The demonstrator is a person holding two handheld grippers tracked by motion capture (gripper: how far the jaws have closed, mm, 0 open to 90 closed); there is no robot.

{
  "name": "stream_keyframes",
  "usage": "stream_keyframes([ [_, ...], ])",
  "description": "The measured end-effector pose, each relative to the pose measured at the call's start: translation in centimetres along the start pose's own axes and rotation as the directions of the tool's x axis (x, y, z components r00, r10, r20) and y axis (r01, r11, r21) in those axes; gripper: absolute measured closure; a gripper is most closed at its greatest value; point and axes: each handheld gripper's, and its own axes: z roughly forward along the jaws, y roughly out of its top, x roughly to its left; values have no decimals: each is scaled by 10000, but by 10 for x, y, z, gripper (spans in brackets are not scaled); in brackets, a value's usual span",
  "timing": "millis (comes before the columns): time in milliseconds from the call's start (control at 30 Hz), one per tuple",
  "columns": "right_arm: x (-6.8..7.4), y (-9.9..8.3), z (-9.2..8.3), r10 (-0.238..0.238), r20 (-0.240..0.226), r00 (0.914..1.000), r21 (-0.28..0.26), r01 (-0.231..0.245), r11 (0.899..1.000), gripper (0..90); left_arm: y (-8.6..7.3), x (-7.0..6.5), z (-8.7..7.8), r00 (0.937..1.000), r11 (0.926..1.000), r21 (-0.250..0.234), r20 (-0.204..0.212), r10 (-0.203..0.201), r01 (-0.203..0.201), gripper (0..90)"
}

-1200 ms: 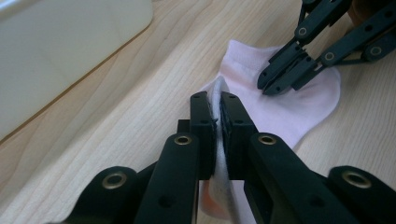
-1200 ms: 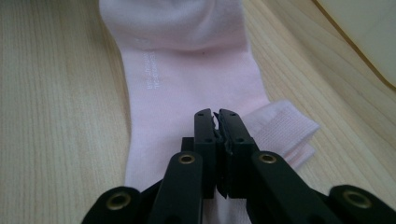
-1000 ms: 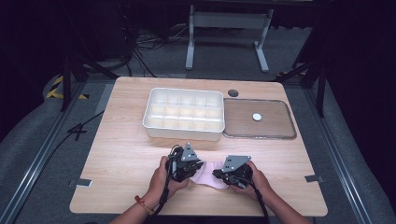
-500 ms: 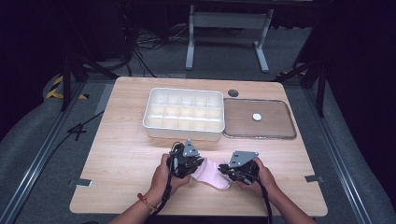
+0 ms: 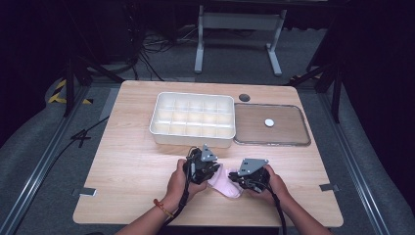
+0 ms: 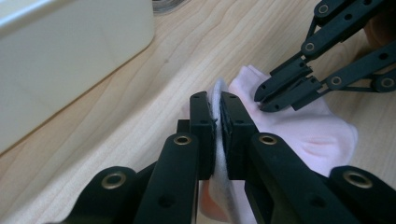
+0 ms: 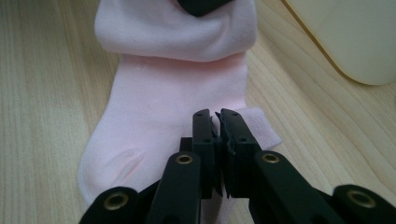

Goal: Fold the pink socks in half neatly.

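I've got both claws clamped on the pink sock point(image 5: 224, 185), lower centre: left gripper point(image 6: 217, 109), right gripper point(image 7: 215, 122). Thin pinches; fabric could slip if I pull unevenly.

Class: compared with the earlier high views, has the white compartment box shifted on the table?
No. The white compartment box sits beside the clear lid, as before.

Sock point(image 5: 226, 185) on table point(image 5: 127, 161) between both grippers, divided tray point(image 5: 193, 120) behind, lid point(image 5: 272, 125) right of tray
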Motion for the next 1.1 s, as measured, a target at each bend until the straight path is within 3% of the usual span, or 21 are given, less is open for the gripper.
stream_keyframes([
  [300,-1,0,0,-60,-29,10000,-17,60,10000,846,0,-5,10,9999,9999,149,93,76,-78,843],
  [433,-3,0,-3,144,-159,9998,-100,-146,9998,831,0,-6,12,9998,9995,238,18,190,-190,846],
  [633,-8,-3,-13,387,274,9989,-124,-383,9992,831,0,-6,11,9999,9998,130,37,126,-126,848],
  [733,-11,-3,-15,571,171,9982,-185,-568,9982,831,0,-6,9,9999,9998,117,77,134,-135,847],
  [800,-12,-5,-12,742,106,9972,86,-743,9972,832,1,-7,10,9998,9999,71,135,130,-131,844],
  [933,-14,-6,-11,826,-23,9966,75,-826,9966,833,1,-10,11,9992,9994,87,233,331,-333,841],
  [1100,-14,-7,-9,836,-2,9965,41,-836,9965,836,5,-14,12,9991,9996,-5,323,269,-269,836],
])
